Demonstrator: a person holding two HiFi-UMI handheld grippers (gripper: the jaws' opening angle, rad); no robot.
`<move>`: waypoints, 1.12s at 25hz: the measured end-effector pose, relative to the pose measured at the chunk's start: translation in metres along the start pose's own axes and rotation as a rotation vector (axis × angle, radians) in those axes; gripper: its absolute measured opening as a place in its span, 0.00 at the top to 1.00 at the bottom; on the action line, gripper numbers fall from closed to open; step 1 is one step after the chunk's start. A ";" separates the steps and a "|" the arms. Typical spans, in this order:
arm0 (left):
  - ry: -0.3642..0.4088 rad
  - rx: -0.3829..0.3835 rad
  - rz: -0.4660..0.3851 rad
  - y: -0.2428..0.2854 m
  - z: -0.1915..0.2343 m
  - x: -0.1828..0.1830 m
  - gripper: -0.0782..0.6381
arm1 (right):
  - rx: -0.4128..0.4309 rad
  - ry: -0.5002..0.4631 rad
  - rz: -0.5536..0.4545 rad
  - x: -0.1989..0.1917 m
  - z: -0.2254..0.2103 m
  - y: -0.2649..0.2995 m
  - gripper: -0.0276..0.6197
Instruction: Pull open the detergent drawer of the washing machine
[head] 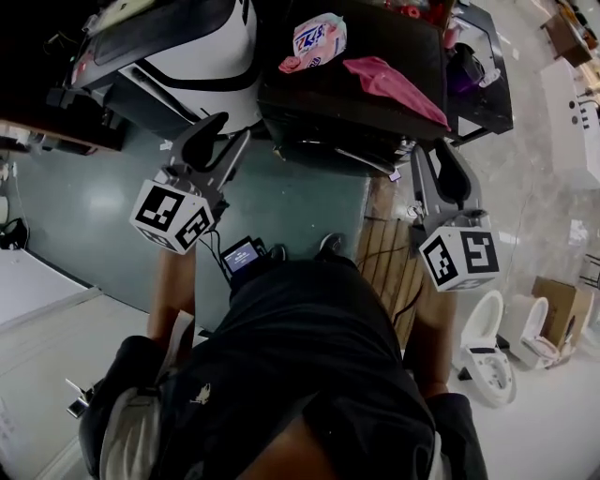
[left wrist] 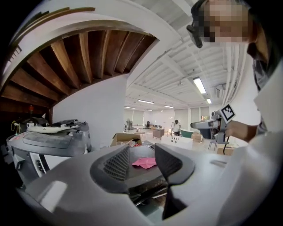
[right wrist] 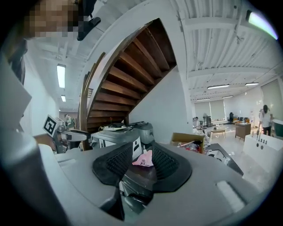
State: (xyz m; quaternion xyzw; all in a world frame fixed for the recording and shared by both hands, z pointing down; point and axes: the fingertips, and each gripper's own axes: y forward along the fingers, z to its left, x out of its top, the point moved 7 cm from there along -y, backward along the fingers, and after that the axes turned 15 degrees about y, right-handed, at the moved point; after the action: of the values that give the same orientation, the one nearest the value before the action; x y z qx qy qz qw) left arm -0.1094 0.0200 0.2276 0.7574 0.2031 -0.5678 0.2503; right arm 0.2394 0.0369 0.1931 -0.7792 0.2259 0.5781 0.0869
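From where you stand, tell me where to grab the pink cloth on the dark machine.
Take the pink cloth by its narrow tail, which tapers toward the dark machine's near right corner. Come from the front right: the cloth lies flat, and that tail looks like the nearest, thinnest part to pinch.

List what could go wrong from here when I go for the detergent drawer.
1. The drawer shows in no view, and a white machine stands left of the dark-topped machine; the jaws could catch the wrong part.
2. The cloth and bag lie loose on top; a hard pull may shake them off.
3. The right gripper is shut and likely must open first.
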 end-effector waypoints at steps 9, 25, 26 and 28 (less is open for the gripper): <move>-0.002 0.169 0.037 0.005 -0.013 0.011 0.62 | 0.165 0.003 0.057 0.009 -0.033 0.043 0.77; -0.005 0.199 0.065 0.007 0.022 0.000 0.62 | 0.229 0.029 0.102 -0.007 -0.015 0.098 0.77; -0.006 0.184 0.062 0.011 0.028 -0.002 0.62 | 0.218 0.030 0.103 -0.009 -0.012 0.100 0.77; -0.002 0.152 0.051 0.019 0.041 -0.006 0.62 | 0.196 0.032 0.105 -0.013 -0.007 0.105 0.77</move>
State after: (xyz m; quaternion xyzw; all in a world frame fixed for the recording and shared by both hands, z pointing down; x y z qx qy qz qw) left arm -0.1309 -0.0207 0.2272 0.7786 0.1399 -0.5758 0.2064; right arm 0.1948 -0.0552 0.2203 -0.7632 0.3230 0.5447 0.1287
